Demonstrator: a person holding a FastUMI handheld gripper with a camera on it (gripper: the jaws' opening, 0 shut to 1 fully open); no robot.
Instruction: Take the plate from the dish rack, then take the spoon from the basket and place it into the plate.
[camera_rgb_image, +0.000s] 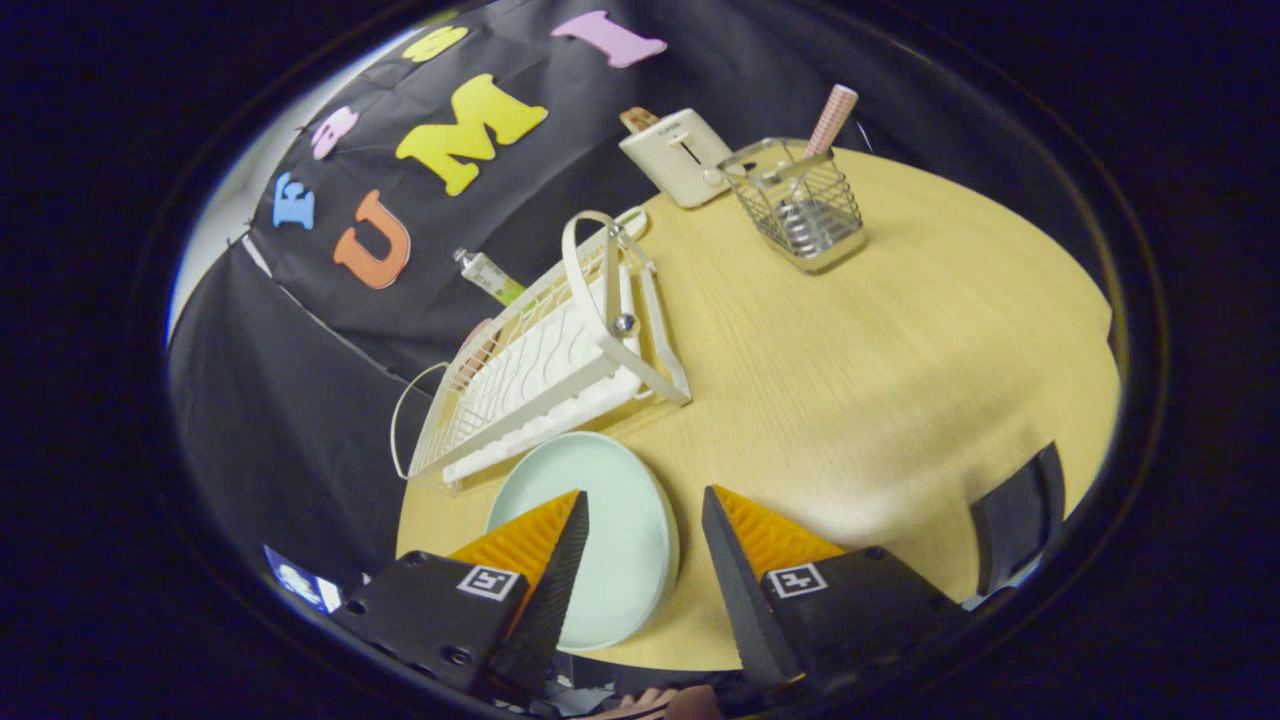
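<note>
Holding my gripper (645, 520) spread above the plate (610, 520) lying flat beside the rack (540, 370), I eye the spoon (828, 125) upright in the basket (795, 200): light, stiff, slick; pinch its handle.

Spoon (826, 128) bowl hidden inside basket (800, 205)

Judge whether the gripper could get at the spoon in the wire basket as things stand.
Probably yes: the gripper is open and holds nothing, bare table lies ahead, and the spoon's handle sticks up out of the basket, beyond the fingers.
</note>
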